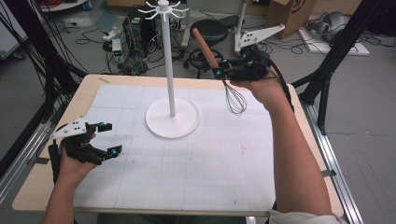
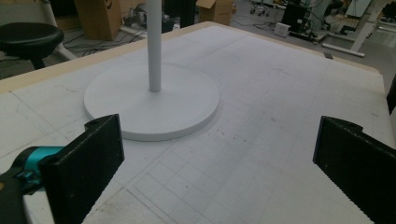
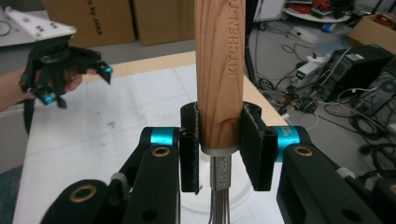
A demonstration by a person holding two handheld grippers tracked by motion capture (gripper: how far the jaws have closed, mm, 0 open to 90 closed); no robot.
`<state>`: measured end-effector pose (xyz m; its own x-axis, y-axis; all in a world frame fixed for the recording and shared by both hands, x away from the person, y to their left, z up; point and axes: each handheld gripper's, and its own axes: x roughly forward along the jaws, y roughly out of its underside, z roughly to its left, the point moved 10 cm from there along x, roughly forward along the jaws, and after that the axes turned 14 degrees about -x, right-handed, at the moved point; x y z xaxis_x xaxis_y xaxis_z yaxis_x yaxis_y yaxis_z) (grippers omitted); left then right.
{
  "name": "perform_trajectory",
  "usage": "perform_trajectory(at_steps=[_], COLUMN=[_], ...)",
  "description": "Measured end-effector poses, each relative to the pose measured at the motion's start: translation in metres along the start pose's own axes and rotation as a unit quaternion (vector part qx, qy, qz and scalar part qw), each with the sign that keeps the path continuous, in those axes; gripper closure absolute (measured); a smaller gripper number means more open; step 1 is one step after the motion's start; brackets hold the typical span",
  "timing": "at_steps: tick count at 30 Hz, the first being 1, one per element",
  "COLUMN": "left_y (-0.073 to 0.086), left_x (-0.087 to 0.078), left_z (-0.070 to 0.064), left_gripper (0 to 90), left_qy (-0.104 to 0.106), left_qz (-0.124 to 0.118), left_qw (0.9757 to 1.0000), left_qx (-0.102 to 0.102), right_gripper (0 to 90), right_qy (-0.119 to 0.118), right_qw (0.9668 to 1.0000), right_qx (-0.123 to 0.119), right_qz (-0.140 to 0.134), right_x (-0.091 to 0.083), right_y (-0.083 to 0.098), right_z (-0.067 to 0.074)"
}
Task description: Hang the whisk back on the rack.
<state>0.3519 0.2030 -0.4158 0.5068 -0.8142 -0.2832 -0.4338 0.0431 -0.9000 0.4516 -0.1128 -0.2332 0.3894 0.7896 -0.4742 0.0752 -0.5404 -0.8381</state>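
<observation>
A whisk with a wooden handle (image 1: 204,46) and a dark wire head (image 1: 236,99) hangs in the air over the far right of the table. My right gripper (image 1: 218,72) is shut on the lower end of its handle (image 3: 219,93), with the wires pointing down. A white stand (image 1: 172,114) with a tall pole and hooks (image 1: 163,8) at its top rises from a round base left of the whisk. My left gripper (image 1: 108,137) rests open near the table's left edge, its fingers (image 2: 84,163) wide apart and nothing between them, facing the stand's base (image 2: 187,100).
A white gridded mat (image 1: 187,163) covers the wooden table (image 1: 28,186). Behind the table stand a black stool (image 1: 208,30), a computer case (image 1: 135,28), cables and cardboard boxes (image 1: 289,11). Black frame legs (image 1: 336,51) stand at the right.
</observation>
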Motion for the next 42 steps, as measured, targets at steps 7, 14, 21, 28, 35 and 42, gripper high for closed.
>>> perform_trajectory(at_steps=[7,14,21,28,35,42], left_y=[0.0,0.001,0.001,0.001,0.003,0.003], left_x=[0.0,0.001,0.001,0.001,0.001,0.001], left_z=[0.001,-0.001,-0.002,-0.001,-0.001,0.0], left_gripper=[2.5,2.5,2.5,2.5,2.5,2.4], left_qy=[0.001,0.003,0.003,0.002,0.002,0.001], left_qz=[0.002,0.001,0.002,0.004,0.006,0.007], left_qw=[1.0,1.0,1.0,1.0,1.0,1.0], left_qx=[0.0,0.0,0.002,0.003,0.001,0.002], right_gripper=[71.0,71.1,71.0,71.0,71.0,71.0], right_qy=[0.018,0.025,0.029,0.039,0.041,0.025], right_qw=[0.9997,0.9995,0.9994,0.9988,0.9986,0.9994], right_qx=[0.016,0.019,0.014,0.031,0.033,0.022], right_qz=[-0.01,-0.01,-0.013,-0.004,0.0,0.003], right_x=[0.002,0.012,0.018,0.023,0.03,0.039], right_y=[-0.01,-0.025,-0.034,-0.033,-0.032,-0.036], right_z=[-0.019,-0.032,-0.04,-0.049,-0.055,-0.047])
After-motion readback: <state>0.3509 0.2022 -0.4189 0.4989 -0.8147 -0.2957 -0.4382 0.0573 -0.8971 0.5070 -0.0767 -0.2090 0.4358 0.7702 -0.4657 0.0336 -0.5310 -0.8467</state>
